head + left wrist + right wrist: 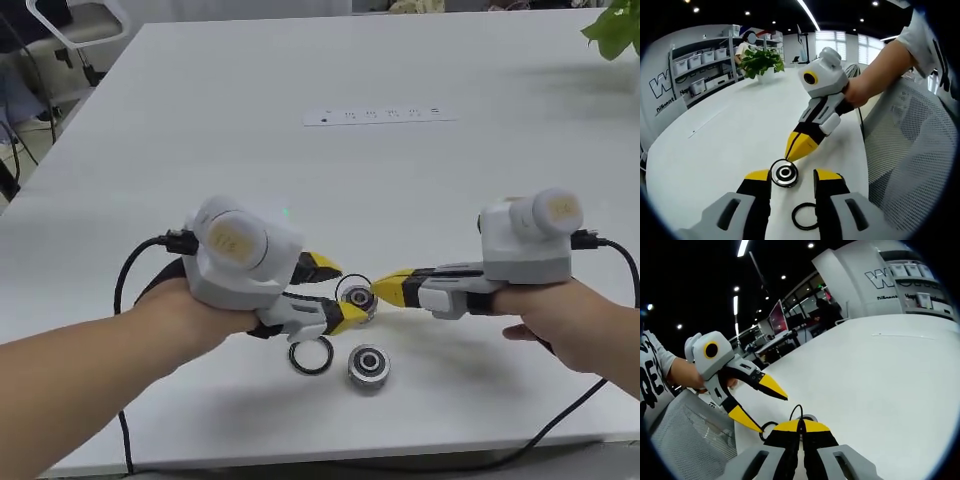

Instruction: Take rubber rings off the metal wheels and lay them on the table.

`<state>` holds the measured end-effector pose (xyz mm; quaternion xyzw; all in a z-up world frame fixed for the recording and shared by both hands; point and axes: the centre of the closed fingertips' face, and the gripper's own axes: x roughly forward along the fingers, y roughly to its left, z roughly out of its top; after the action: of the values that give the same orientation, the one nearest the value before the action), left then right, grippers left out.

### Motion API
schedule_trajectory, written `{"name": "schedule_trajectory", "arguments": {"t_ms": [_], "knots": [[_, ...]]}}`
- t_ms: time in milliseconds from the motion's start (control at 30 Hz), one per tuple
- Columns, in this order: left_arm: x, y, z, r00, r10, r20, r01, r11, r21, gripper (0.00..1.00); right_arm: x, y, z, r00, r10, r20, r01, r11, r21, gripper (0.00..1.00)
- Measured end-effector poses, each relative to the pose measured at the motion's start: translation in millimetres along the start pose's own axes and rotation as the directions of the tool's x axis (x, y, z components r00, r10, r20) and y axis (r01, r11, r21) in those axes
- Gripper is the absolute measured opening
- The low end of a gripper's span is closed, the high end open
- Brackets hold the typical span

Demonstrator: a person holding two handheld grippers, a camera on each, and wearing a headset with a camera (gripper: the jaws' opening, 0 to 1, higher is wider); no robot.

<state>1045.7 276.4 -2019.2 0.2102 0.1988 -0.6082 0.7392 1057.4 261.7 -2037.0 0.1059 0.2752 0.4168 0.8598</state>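
Head view: white table [250,120]; power strip [380,116]; plant [615,30] far corner.

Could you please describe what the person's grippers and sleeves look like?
Both the left gripper and right gripper have pale grey housings, black-and-yellow pointed jaws, a round yellow label on top and a black cable behind. The person wears a white short-sleeved shirt with dark print.

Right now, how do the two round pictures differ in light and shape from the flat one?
Head view: even light, soft shadows on the table. Left gripper view: fisheye curves the table edge; the wheel is sharp. Right gripper view: dark ceiling, glaring white table, thin rubber ring pinched in the shut jaws.
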Motion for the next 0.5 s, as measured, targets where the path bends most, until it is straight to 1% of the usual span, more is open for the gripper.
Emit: {"name": "schedule_trajectory", "arguments": {"t_ms": [167,367,500], "knots": [[-8.4,-1.4,1.4,0.9999,0.002,0.013,-0.001,1.000,-0.022,0.40,-0.2,2.8,1.6,1.0000,0.009,0.003,-0.009,1.000,-0.002,0.00],[-19.1,-1.3,1.2,0.9996,0.006,0.027,-0.005,0.999,-0.034,0.42,-0.1,4.8,1.7,0.9999,0.016,0.001,-0.016,1.000,-0.004,0.00],[-29.4,-1.9,4.1,0.9984,0.018,0.055,-0.015,0.999,-0.053,0.47,0.4,8.8,2.8,0.9996,0.027,0.000,-0.027,1.000,-0.005,0.00]]}}
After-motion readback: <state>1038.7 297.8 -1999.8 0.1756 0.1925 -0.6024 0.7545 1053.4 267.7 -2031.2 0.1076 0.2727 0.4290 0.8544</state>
